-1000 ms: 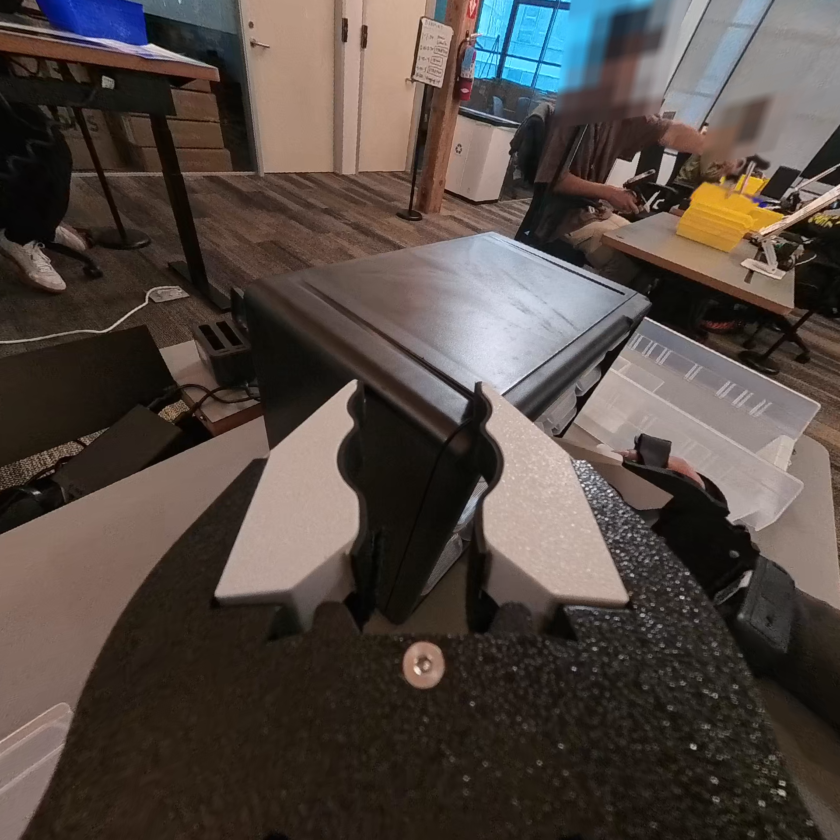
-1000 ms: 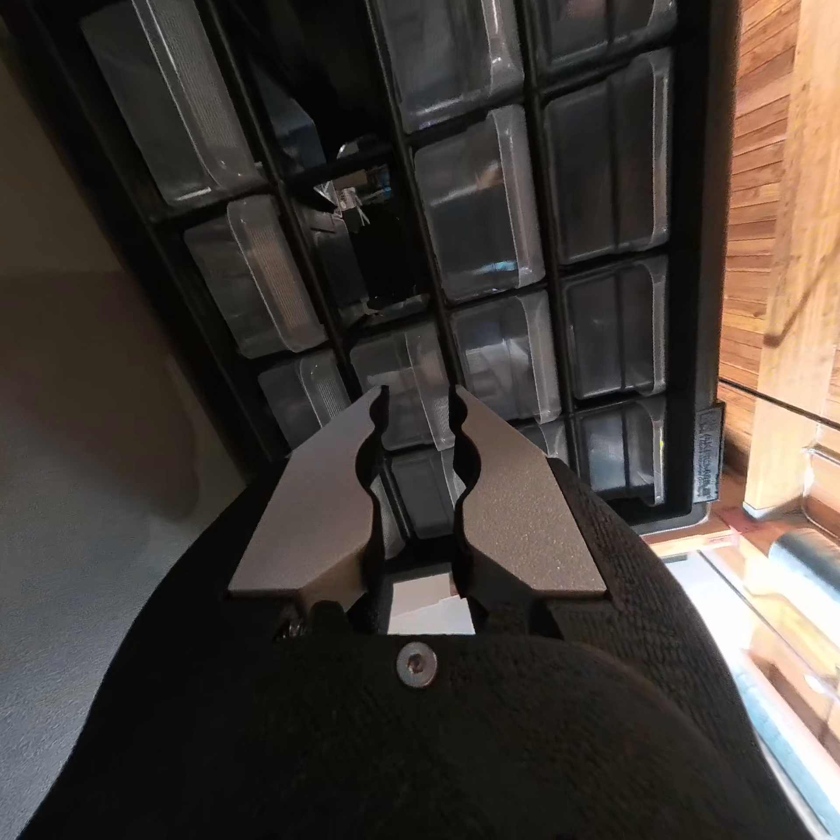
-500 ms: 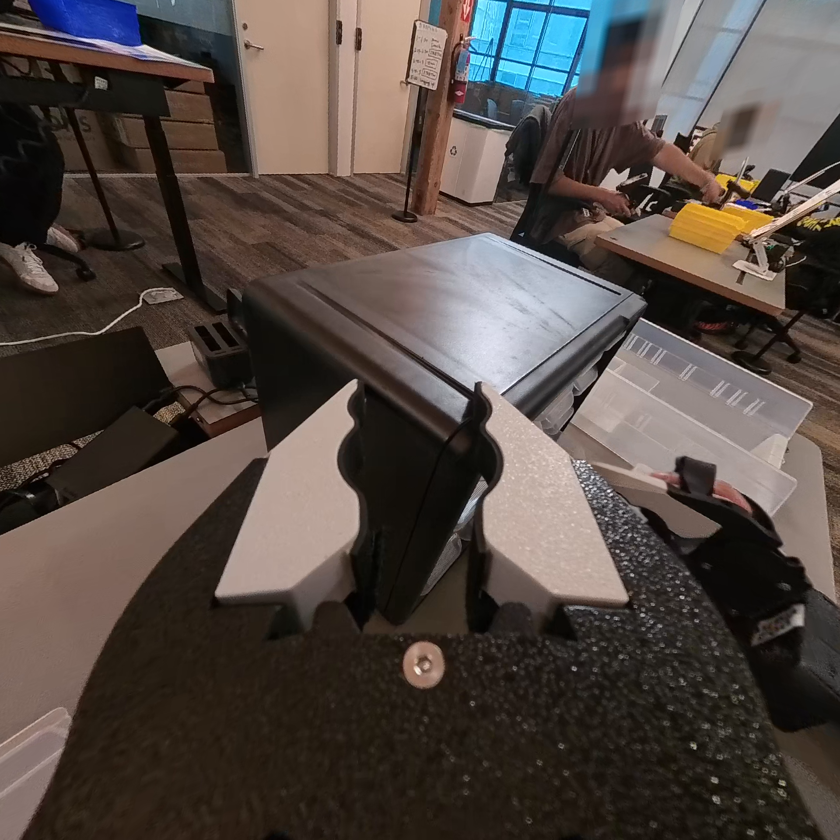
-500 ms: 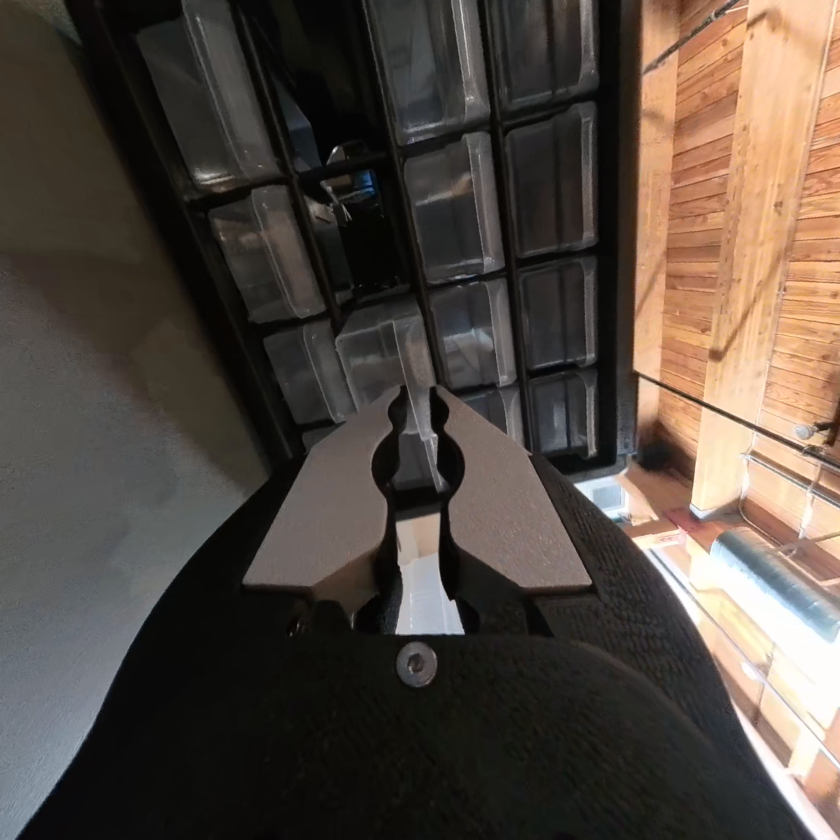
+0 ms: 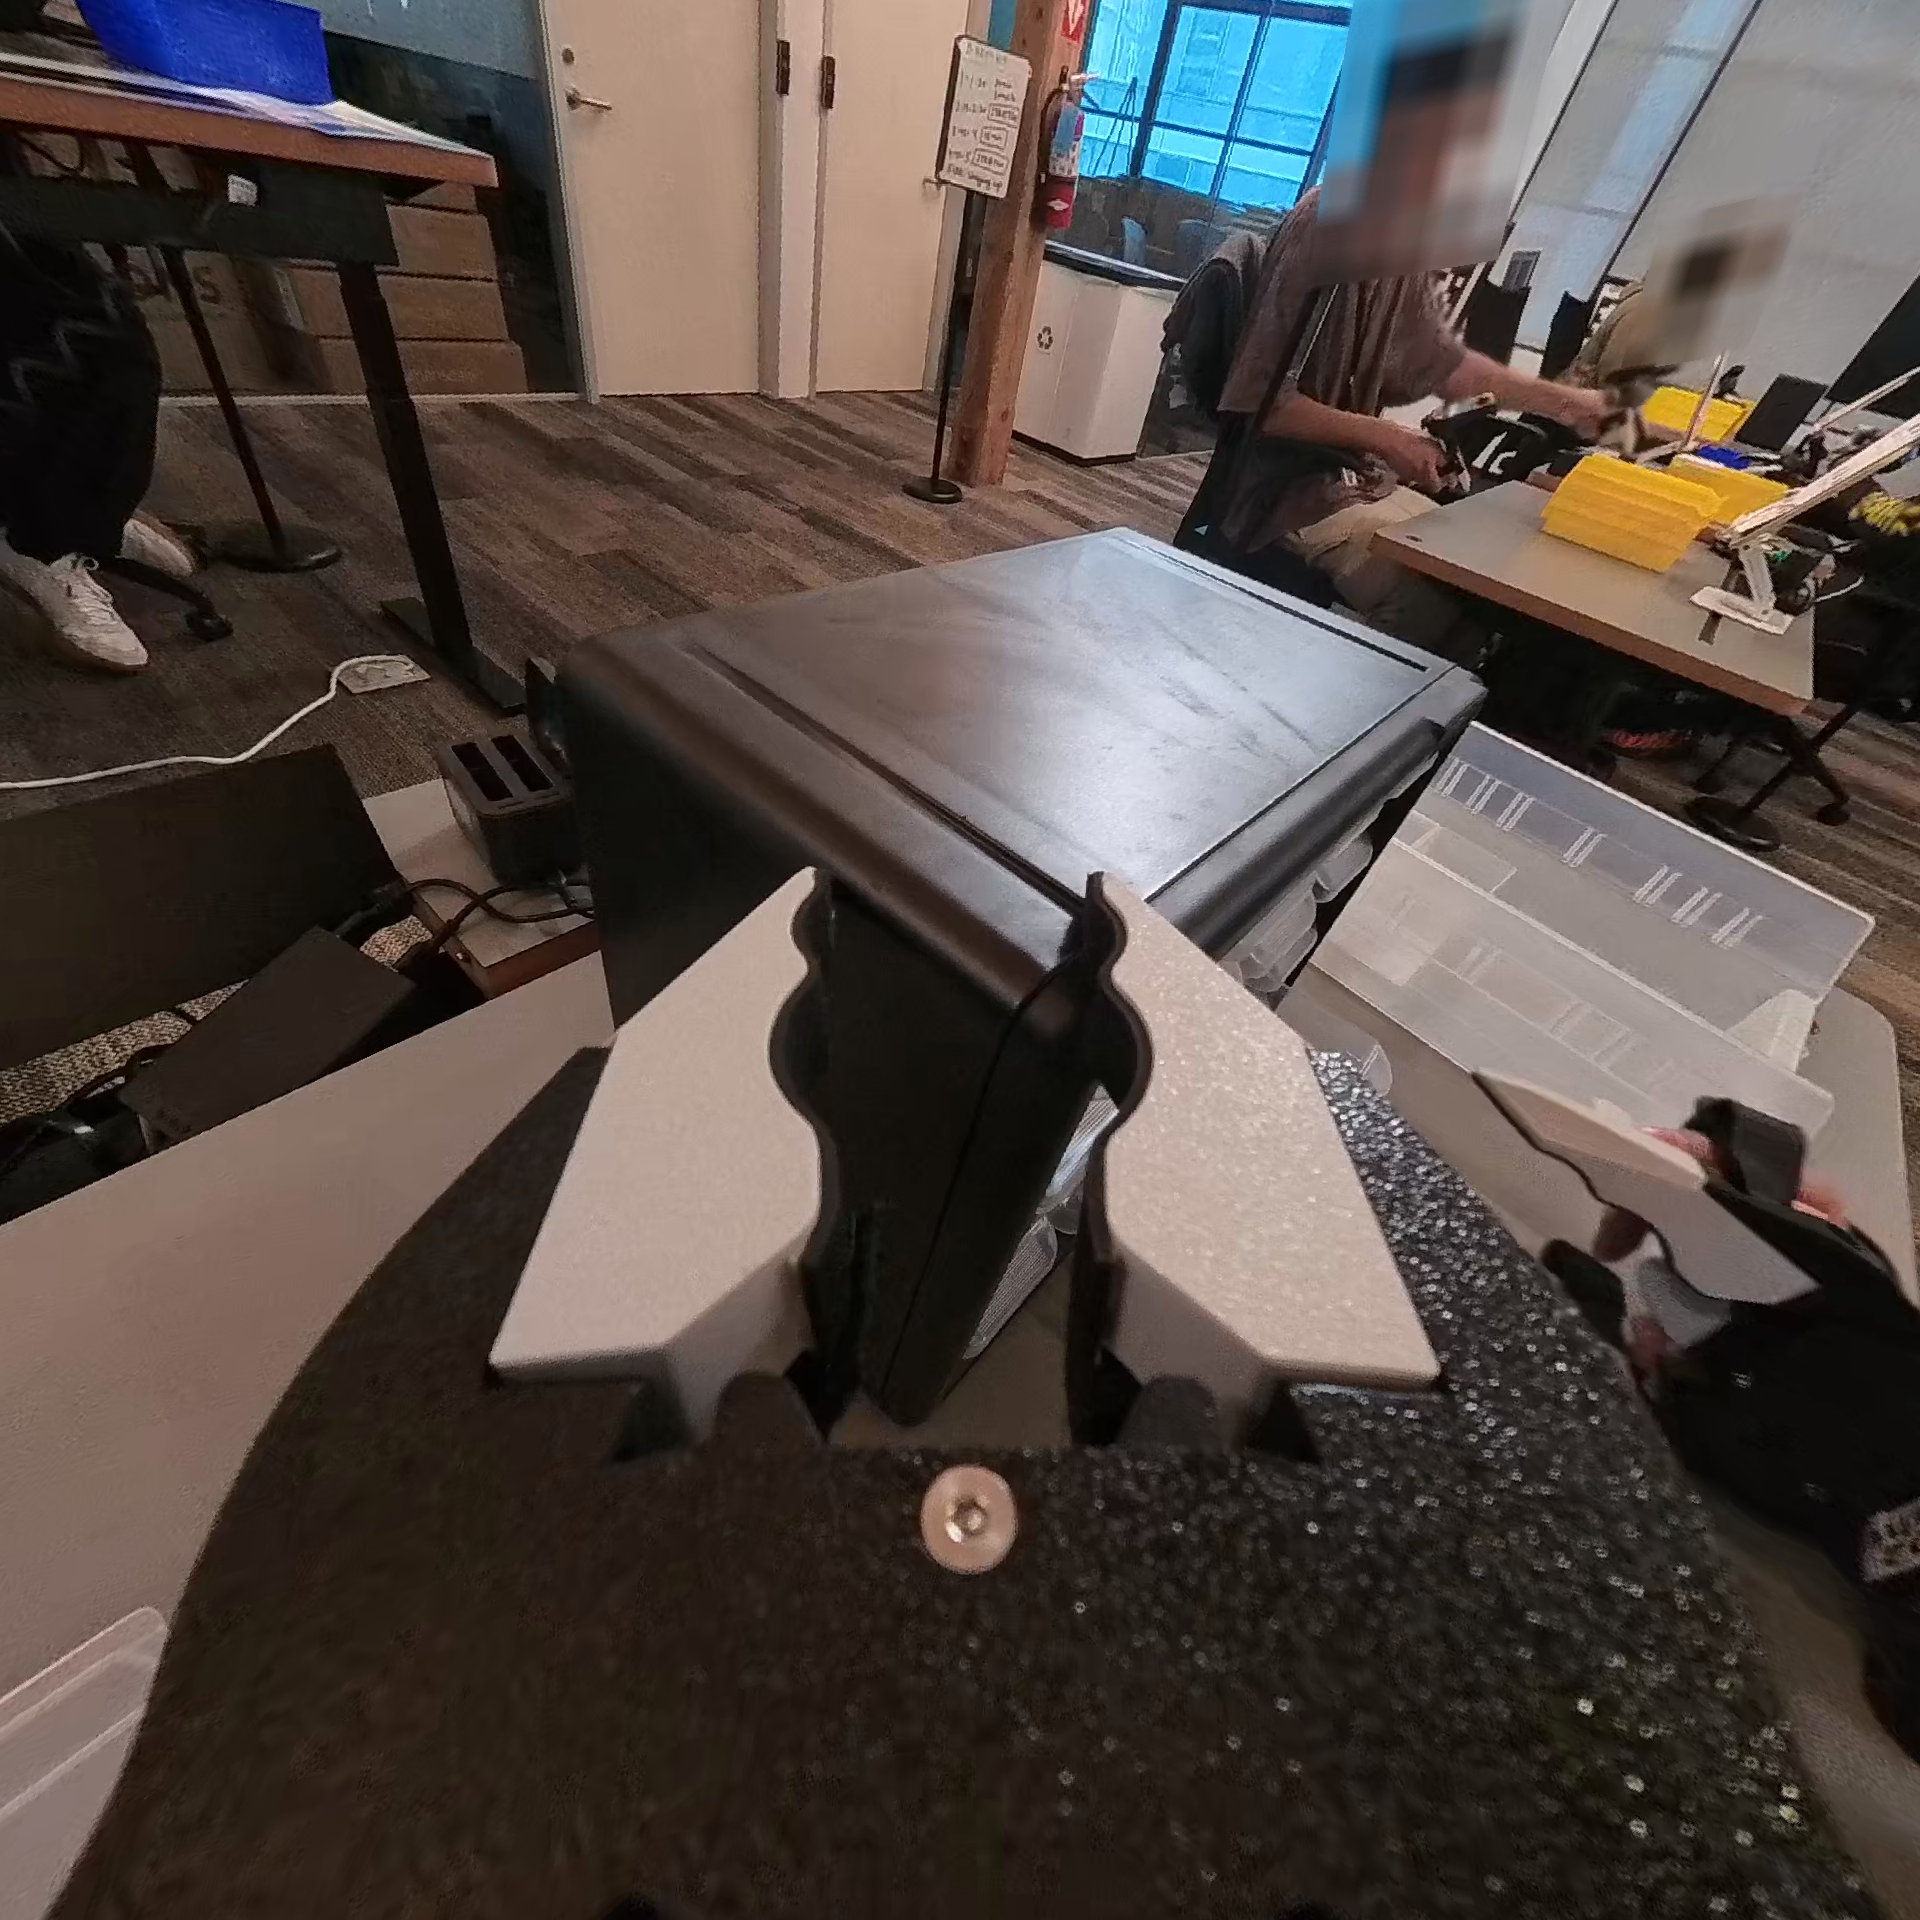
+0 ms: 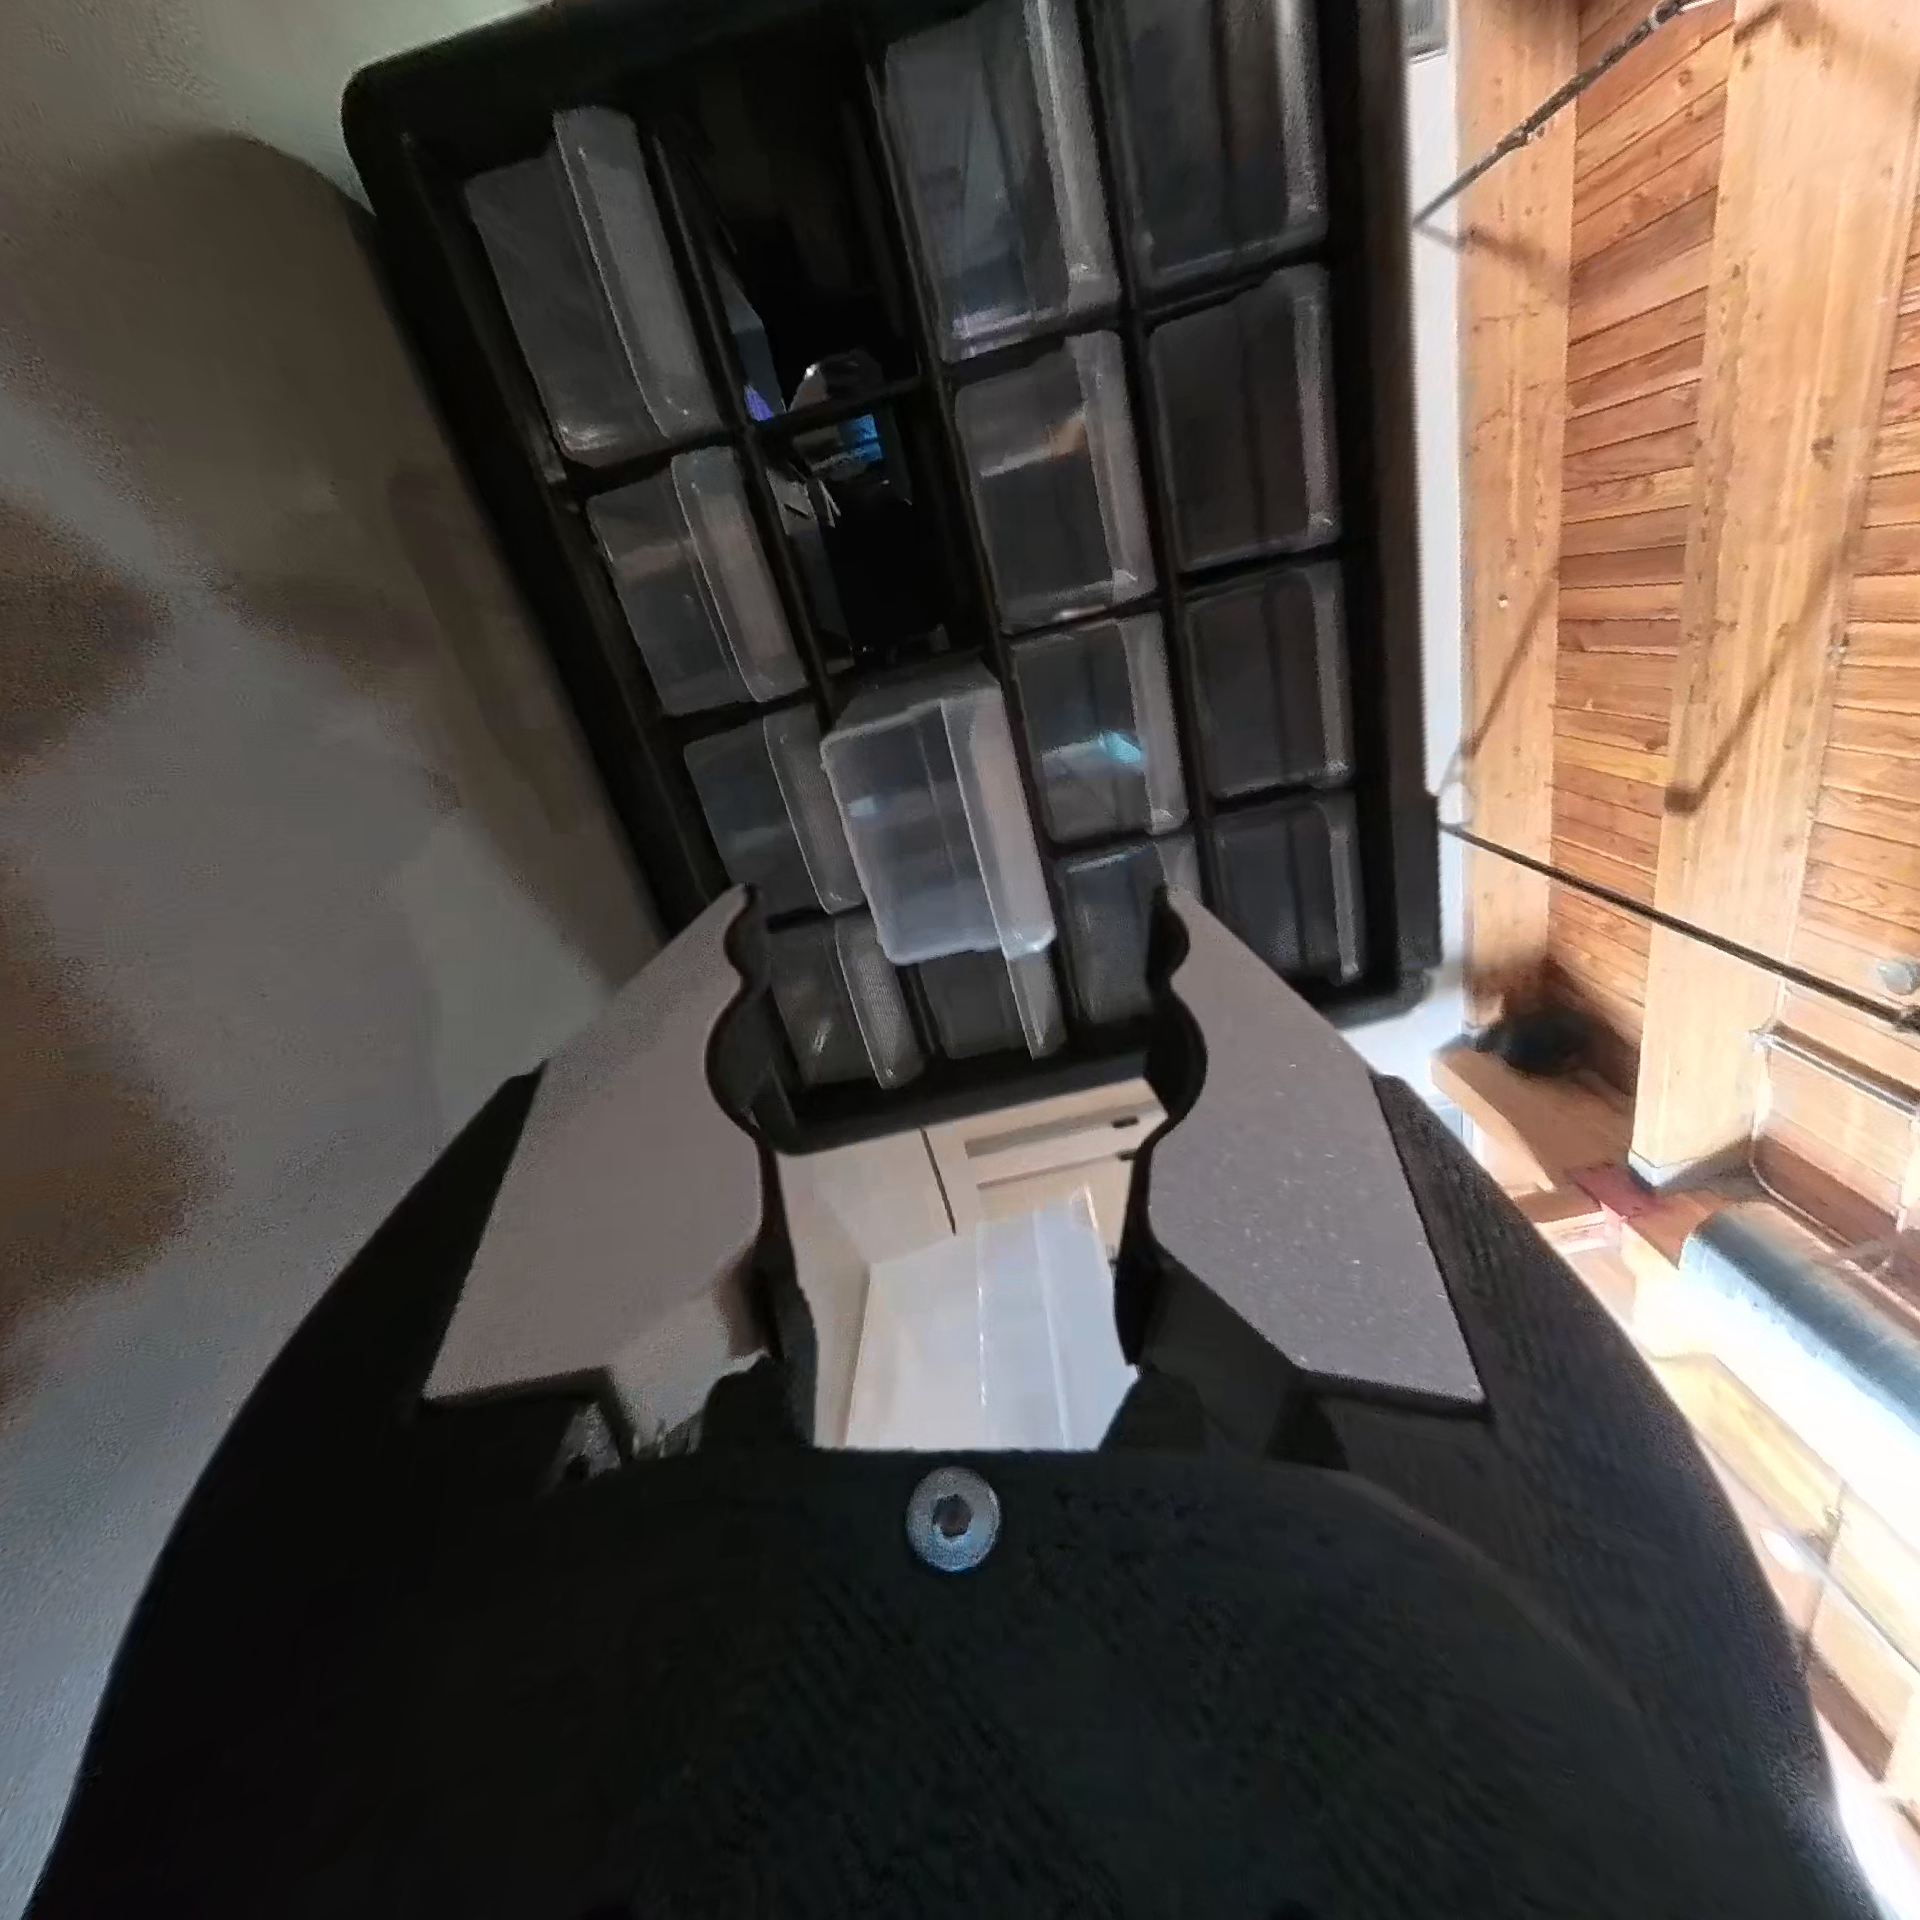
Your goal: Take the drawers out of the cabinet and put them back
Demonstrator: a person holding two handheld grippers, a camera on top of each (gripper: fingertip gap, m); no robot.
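Note:
The black cabinet (image 5: 1039,686) stands on the grey table (image 5: 260,1195). My left gripper (image 5: 945,935) is shut on the cabinet's near top corner. In the right wrist view the cabinet front (image 6: 1392,520) appears turned sideways, with a grid of clear drawers and two empty slots (image 6: 831,436). One clear drawer (image 6: 925,831) sticks partly out of its slot. My right gripper (image 6: 956,914) is open and empty, a short way back from that drawer. The right gripper (image 5: 1621,1174) also shows at the right of the left wrist view.
A large clear plastic bin (image 5: 1558,935) lies on the table right of the cabinet. A black charger with cables (image 5: 509,800) sits behind the cabinet's left side. People sit at a desk with yellow bins (image 5: 1621,509) farther off.
My right gripper closed on the drawer's handle, drew the drawer partly out, then opened and backed away. The left gripper has stayed clamped on the cabinet.

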